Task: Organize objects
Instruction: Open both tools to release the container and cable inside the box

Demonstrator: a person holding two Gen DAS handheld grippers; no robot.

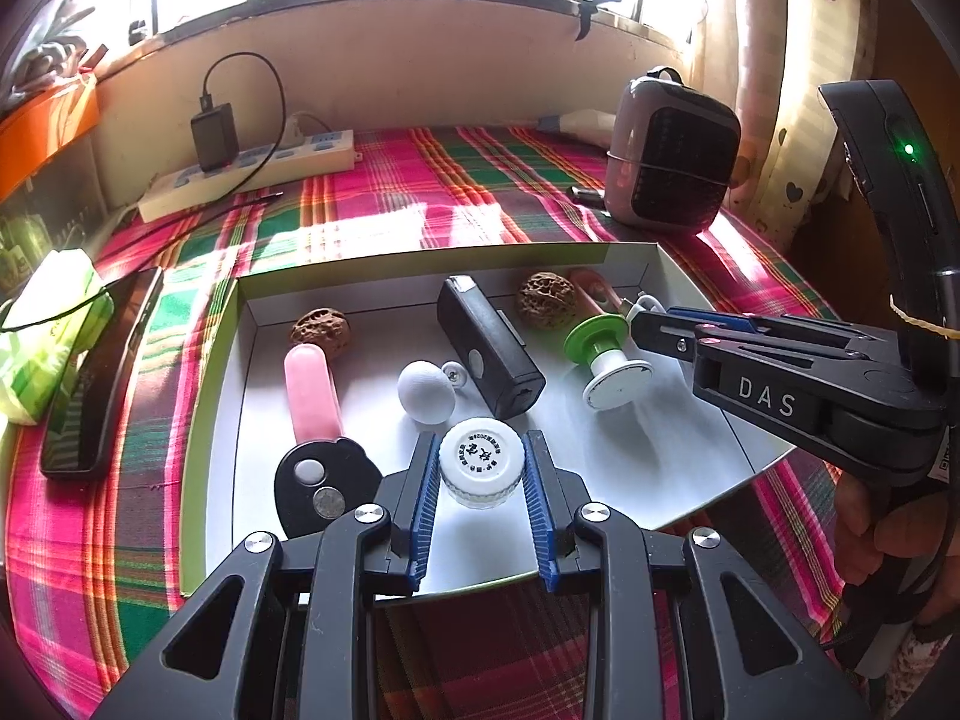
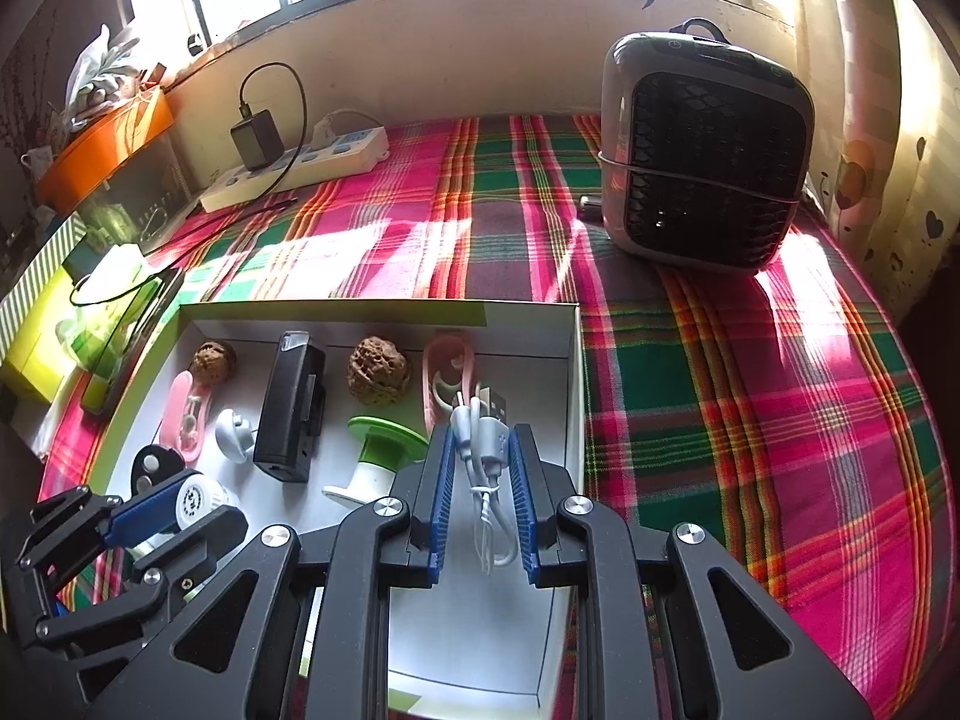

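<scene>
A shallow white box [image 1: 678, 456] lies on the plaid cloth. Over its near part my left gripper [image 1: 480, 439] is shut on a small white bottle [image 1: 480, 468] with a printed cap. To its right, my right gripper [image 2: 481, 431] is shut on a coiled white USB cable [image 2: 487, 450] above the box's right side [image 2: 575, 396]. Each gripper shows in the other view: the right gripper [image 1: 651, 324] and the left gripper [image 2: 150, 510]. Inside the box lie two walnuts [image 1: 546, 302], a black device [image 1: 489, 348], a pink tube [image 1: 312, 390], a white ball [image 1: 425, 391] and a green-and-white spool [image 1: 603, 354].
A black round tag [image 1: 321, 489] with a coin lies at the box's near left. A grey heater [image 2: 705, 156] stands at the back right. At the back left sits a power strip [image 1: 252, 171] with a charger. A phone [image 1: 99, 372] and a green packet [image 1: 45, 336] lie left of the box.
</scene>
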